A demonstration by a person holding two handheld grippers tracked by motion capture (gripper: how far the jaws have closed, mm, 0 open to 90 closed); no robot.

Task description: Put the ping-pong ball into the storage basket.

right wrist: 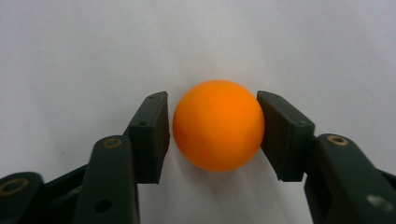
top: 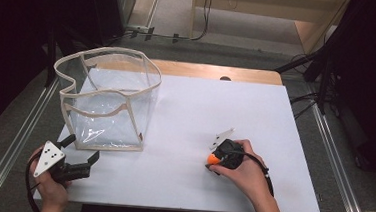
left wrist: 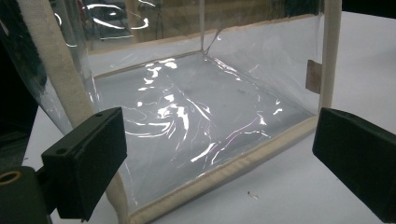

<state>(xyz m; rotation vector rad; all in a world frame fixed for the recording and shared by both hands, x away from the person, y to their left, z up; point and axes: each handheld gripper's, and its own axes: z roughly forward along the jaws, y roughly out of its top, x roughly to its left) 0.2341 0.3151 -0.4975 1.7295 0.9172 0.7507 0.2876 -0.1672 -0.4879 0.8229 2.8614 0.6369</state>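
**Ball pinched, bag waiting**

Since the clear bag (top: 107, 98) stands open-topped at the table's (top: 275, 117) far left, I hold my left gripper (top: 83, 155) spread wide beside its base to steady it. My right gripper (right wrist: 212, 126) clamps the orange ball (right wrist: 218, 124) near-centre, ready to lift.

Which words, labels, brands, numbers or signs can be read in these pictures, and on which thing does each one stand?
No readable text in any view.
Small tan tag on the clear plastic bag with beige fabric trim: it looks blank; if it carries print, it is too blurred to read.
Orange ball between the right gripper jaws: plain, no print.
Grey three-cornered plate on the left gripper: dark dots, no letters.
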